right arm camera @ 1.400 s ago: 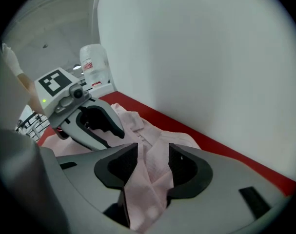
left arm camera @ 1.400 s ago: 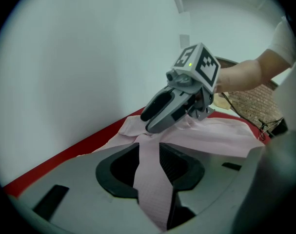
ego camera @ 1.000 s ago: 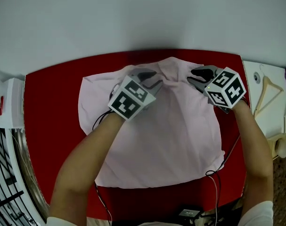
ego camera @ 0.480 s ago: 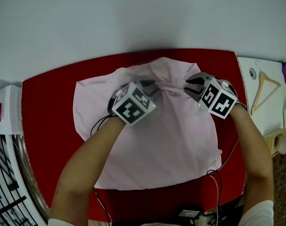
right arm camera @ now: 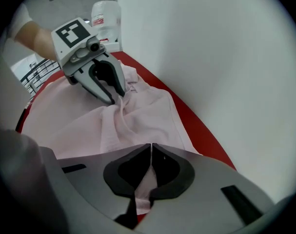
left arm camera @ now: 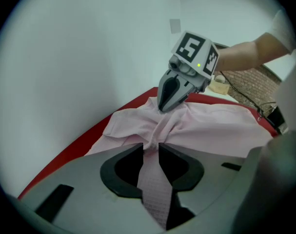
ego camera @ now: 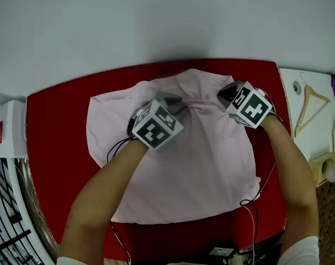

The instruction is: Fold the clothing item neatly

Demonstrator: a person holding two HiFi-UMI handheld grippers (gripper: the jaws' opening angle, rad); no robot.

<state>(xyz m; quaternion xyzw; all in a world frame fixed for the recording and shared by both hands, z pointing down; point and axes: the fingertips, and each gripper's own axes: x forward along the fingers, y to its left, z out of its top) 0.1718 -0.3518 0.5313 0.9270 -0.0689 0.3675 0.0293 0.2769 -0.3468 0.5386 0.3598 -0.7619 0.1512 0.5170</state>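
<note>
Both grippers pinching cloth at the shirt's far edge.
Left hand-held gripper (ego camera: 176, 101) clamps a thick fold of the pink shirt (ego camera: 203, 153), jaws narrowly apart. The right hand-held gripper (ego camera: 224, 93) has just been closing, and its jaws now meet on a thin fold. Both forearms reach across the shirt spread on the red tabletop (ego camera: 54, 131), grippers tipped down.

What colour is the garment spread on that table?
The garment is pale pink, against a red table. The head view shows it best.
</note>
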